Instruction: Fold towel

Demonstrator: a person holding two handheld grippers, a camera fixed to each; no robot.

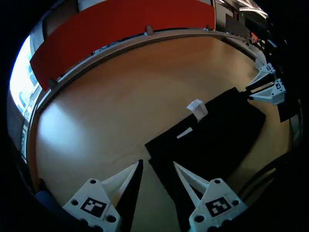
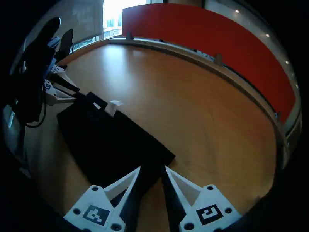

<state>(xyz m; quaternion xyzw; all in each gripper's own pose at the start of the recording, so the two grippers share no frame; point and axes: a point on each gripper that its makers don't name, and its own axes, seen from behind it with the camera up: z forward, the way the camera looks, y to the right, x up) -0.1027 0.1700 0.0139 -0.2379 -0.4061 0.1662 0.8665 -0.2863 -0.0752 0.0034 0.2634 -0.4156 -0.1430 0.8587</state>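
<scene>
Nearest: left gripper (image 1: 156,161), seen in the left gripper view. Its jaws are wide apart, with bare wood of the table (image 1: 108,112) showing between the fingers. The black towel (image 1: 216,135) lies flat on the table, ahead and to the right. Its near corner reaches into the gap and runs under the right-hand finger; no pinch visible.

The right gripper (image 1: 249,92) is at the far right, at the towel's opposite corner. In the right gripper view its own jaws are narrower but still apart. A towel corner sits in the gap, and I cannot tell if either finger touches it.

A white tag (image 1: 197,109) sticks up at the towel's far edge, between the two grippers. A red panel (image 1: 116,27) runs along the table's far edge, with a bright window (image 1: 23,85) at the far left.
</scene>
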